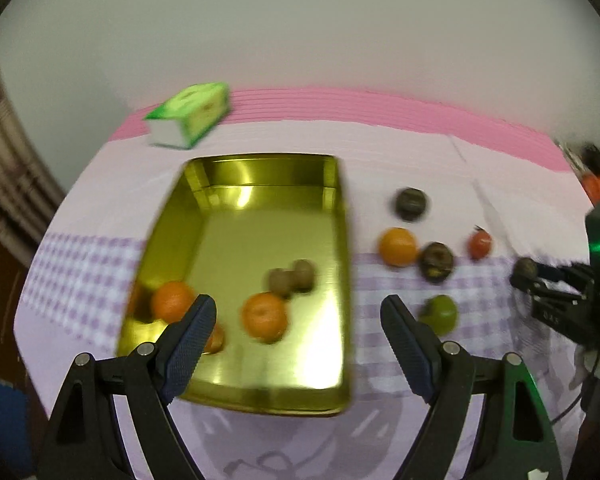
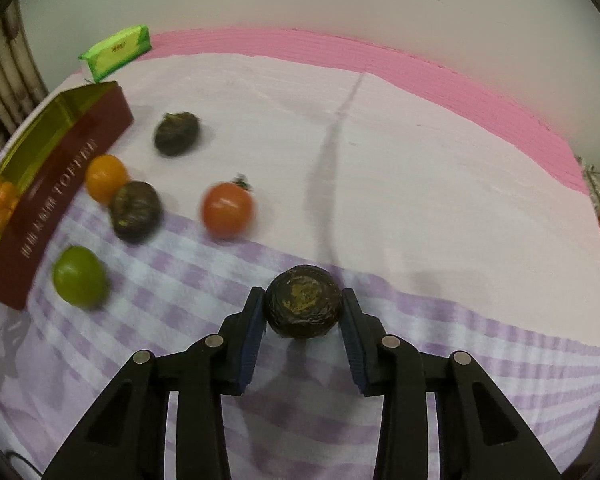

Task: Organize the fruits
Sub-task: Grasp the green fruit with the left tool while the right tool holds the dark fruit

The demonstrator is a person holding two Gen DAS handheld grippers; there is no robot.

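Faintly, "TOFFEE" reads on the maroon tin [image 2: 56, 196] wall.

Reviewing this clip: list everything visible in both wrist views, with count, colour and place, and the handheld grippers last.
tin tray: one, gold inside, dark red outside, left on the cloth.
oranges in tray: at least two, orange, near end.
brown fruits in tray: two, brownish, middle.
loose orange: one, beside the tray.
dark fruits: two loose, dark brown, right of the tray.
tomato: one, red.
green fruit: one, beside the tray wall.
green pack: one, far edge.
tablecloth: pink and lilac check.
left gripper: open, above the tray.
right gripper: fingers shut on held dark fruit.
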